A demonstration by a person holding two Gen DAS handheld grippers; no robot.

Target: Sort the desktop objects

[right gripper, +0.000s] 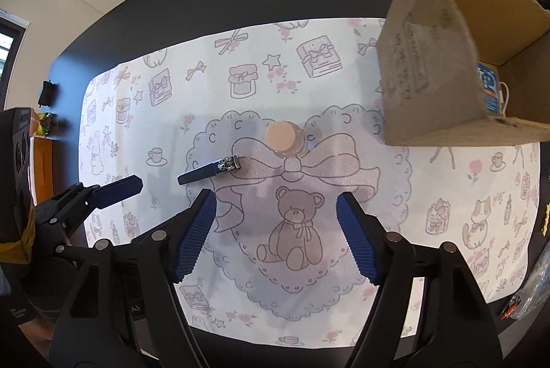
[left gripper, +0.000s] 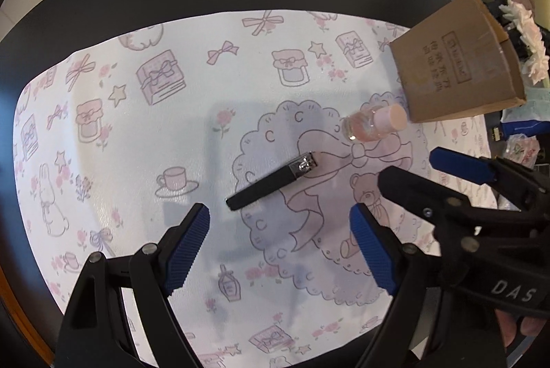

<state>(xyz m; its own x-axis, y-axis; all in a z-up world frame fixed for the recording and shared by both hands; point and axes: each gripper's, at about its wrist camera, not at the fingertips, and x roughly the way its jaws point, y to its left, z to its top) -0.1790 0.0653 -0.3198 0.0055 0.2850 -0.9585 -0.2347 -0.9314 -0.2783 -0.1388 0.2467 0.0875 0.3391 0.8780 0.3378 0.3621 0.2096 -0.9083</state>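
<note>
Hovering over the patterned mat (left gripper: 144, 141), left gripper (left gripper: 280, 239) has its jaws apart and empty, black nail clipper (left gripper: 271, 184) lying flat just beyond its fingertips. Right gripper (right gripper: 276, 230) also apart, holding nothing. Small pink-capped bottle (right gripper: 285, 137) stands right of the clipper, cardboard box (right gripper: 443, 58) at far right.

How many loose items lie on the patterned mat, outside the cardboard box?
2: a nail clipper left of the printed bow and a pink-capped bottle standing above it. The box may hide others.
</note>
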